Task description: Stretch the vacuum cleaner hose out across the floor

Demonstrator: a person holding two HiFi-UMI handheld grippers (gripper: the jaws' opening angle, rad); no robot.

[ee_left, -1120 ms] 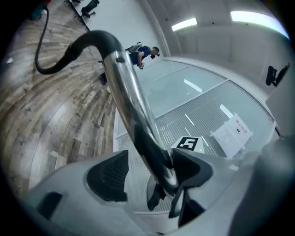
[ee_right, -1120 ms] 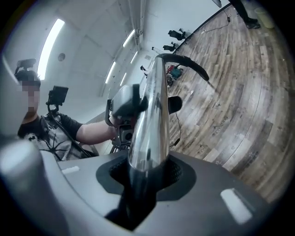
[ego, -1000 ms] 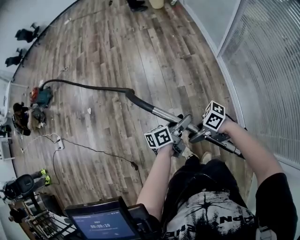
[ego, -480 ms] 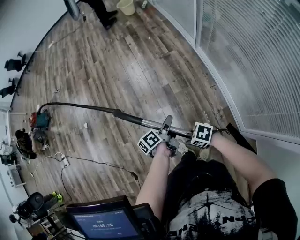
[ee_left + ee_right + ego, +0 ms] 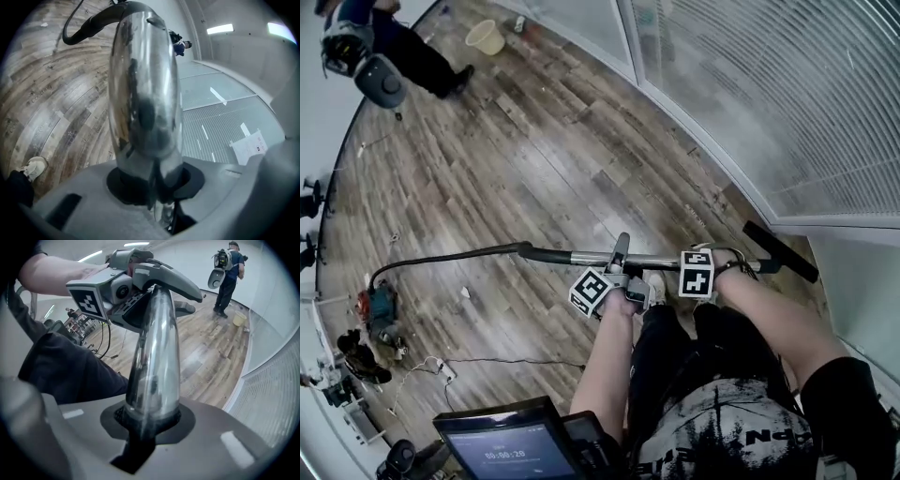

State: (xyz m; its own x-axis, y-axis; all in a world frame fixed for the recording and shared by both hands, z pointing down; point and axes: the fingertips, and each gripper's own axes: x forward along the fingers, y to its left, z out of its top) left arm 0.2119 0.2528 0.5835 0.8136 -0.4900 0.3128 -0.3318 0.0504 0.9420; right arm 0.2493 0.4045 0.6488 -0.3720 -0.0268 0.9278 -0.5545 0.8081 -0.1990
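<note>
Left gripper (image 5: 617, 262), right gripper (image 5: 701, 261): just closed, each clamped on chrome wand (image 5: 600, 257). Wand: lowered from slanted to near level. Black hose (image 5: 441, 258) — curving back to canister (image 5: 380, 305); not yet straight, pulling probably next.

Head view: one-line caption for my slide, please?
Left gripper and right gripper, jaws just now closing on the chrome wand, black hose trailing across the wood floor to the vacuum cleaner.
</note>
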